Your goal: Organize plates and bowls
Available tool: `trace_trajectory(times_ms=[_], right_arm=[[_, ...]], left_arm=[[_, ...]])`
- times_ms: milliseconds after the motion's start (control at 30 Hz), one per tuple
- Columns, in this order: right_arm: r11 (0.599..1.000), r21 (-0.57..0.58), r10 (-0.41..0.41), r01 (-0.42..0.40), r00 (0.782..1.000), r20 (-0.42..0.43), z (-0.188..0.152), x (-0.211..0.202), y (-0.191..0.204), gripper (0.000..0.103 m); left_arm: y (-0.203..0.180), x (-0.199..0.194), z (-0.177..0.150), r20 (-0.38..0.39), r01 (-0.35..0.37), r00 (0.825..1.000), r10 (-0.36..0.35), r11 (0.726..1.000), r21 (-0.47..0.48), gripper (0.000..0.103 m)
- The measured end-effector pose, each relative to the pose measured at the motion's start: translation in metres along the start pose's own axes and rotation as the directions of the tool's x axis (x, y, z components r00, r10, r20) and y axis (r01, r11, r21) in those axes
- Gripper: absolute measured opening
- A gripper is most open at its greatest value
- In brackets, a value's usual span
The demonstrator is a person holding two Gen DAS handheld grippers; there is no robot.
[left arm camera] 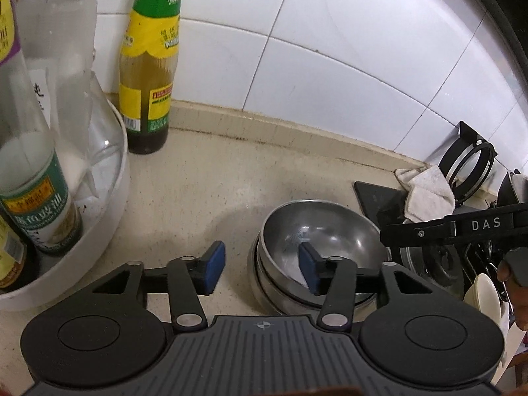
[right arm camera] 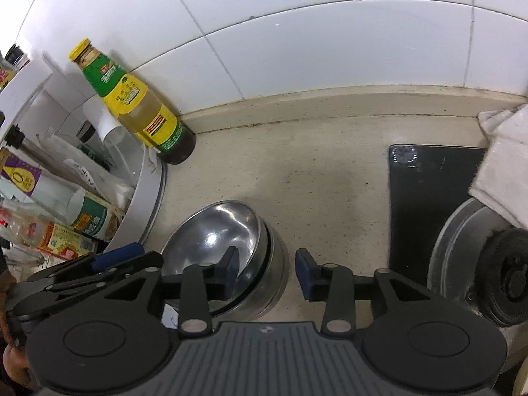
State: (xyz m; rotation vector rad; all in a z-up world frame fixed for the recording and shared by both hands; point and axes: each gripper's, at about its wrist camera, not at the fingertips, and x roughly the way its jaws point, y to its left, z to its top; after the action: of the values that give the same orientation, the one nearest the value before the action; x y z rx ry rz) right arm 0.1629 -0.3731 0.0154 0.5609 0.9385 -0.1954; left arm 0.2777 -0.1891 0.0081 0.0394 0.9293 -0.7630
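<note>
Indoors, stacked steel bowls (left arm camera: 321, 231) sit on a stained beige desk (left arm camera: 204, 191) against a white-tiled wall (left arm camera: 330, 49). Both grippers stand partly open, gripping nothing: the left gripper (left arm camera: 262, 269) straddles the bowls' left rim, one pad inside the top bowl, while the right gripper (right arm camera: 267, 272) straddles the right rim. A sauce bottle (left arm camera: 150, 76) stands by the wall beside a white tray (left arm camera: 112, 211) of bottles. A black hob (right arm camera: 429, 198) and a cloth (right arm camera: 505, 165) lie to the right.
</note>
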Motion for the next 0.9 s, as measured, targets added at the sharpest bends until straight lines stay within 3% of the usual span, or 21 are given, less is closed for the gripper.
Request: trace_trajectory(times_ms=[300,900], right_arm=[[0.999,0.035,0.039,-0.038,0.999,-0.024,-0.004,0.015,-0.008,0.040],[1.000,0.011,0.004,-0.004,1.000,0.007,-0.010,0.012,-0.004,0.042]], left_arm=[[-0.002,0.013,-0.002,-0.014,0.005,1.000,-0.005,1.000,-0.016,0.065],[-0.025,0.010,-0.004,0.071,-0.080,0.995,0.070,0.984,0.158,0.071]])
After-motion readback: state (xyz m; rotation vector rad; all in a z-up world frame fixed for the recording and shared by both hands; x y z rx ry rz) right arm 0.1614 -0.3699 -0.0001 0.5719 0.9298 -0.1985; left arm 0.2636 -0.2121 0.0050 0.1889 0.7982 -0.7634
